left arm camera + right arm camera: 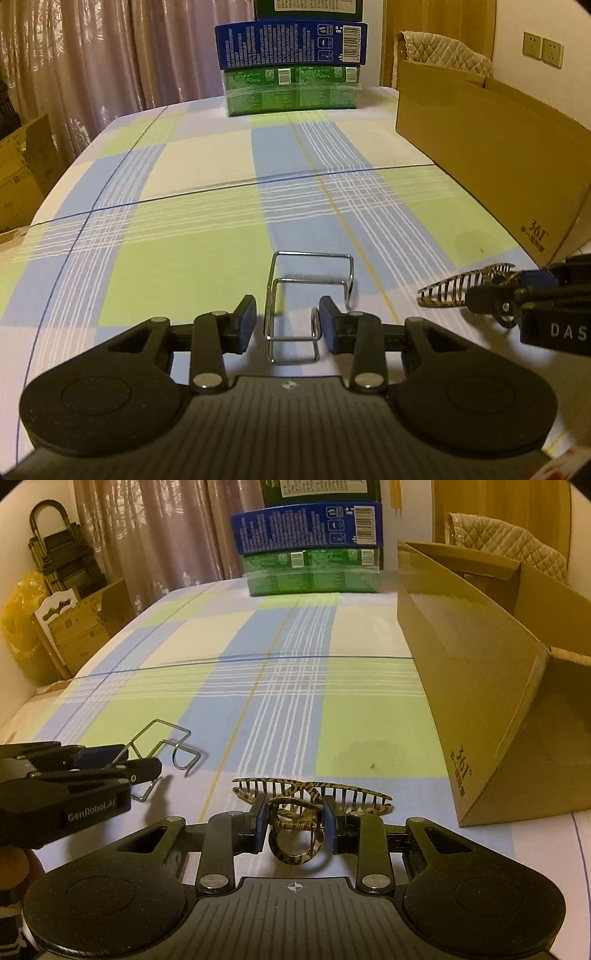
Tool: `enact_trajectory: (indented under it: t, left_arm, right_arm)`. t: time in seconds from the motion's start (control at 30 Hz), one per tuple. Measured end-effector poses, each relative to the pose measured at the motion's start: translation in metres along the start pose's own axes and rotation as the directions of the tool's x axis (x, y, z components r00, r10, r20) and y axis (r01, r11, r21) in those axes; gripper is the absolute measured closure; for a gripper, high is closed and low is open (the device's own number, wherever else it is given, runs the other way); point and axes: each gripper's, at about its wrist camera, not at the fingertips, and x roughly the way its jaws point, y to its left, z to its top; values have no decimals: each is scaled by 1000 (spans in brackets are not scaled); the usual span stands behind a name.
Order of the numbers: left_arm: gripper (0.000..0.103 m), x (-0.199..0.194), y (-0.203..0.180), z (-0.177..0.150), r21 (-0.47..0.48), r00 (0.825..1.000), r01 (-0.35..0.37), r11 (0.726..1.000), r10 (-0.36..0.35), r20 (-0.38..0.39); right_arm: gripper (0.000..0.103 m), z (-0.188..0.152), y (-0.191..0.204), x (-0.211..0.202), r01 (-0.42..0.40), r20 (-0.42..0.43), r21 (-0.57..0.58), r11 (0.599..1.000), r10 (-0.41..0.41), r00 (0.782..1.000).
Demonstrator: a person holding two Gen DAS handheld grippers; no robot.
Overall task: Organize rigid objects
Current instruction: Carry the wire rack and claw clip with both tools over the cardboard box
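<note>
Left wrist view: left tool (287,325) spread around one wire holder (310,295), pads not pressing, holder resting on tabletop (192,258).

Right wrist view only: right tool (295,825) pinching one hair claw (306,805) at hinge.

One cardboard box (472,686) at right, three stacked cartons (310,546) behind.

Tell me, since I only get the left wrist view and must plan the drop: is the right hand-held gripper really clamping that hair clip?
Observer: Yes. The right wrist view shows the right hand-held gripper with a pad on each side of the hair clip, at its spring hinge, teeth pointing away from the camera.
Operator: Good. Is the cardboard box open on top?
Observer: Yes, the cardboard box is open on top. Only its inner walls show, not its bottom.
</note>
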Motion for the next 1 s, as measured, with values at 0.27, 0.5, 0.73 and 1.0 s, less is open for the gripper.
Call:
enact_trajectory:
  t: [0.27,0.5,0.73,1.0]
  left_arm:
    - [71,9,-1,-2,8,999,31,999,-31,-21]
    - [77,9,-1,-2,8,999,25,1000,-25,-24]
    - [77,5,0,-2,-8,999,28,1000,-28,-29]
    - [77,-3,5,2,-41,1000,29,999,-29,-2]
  right_arm:
    - [76,0,0,2,2,5,0,1000,-2,1000]
    - [76,0,-1,2,0,6,6,1000,0,1000]
    - [76,1,0,3,0,6,10,1000,0,1000]
    - [76,3,1,2,-1,16,7,1000,1,1000]
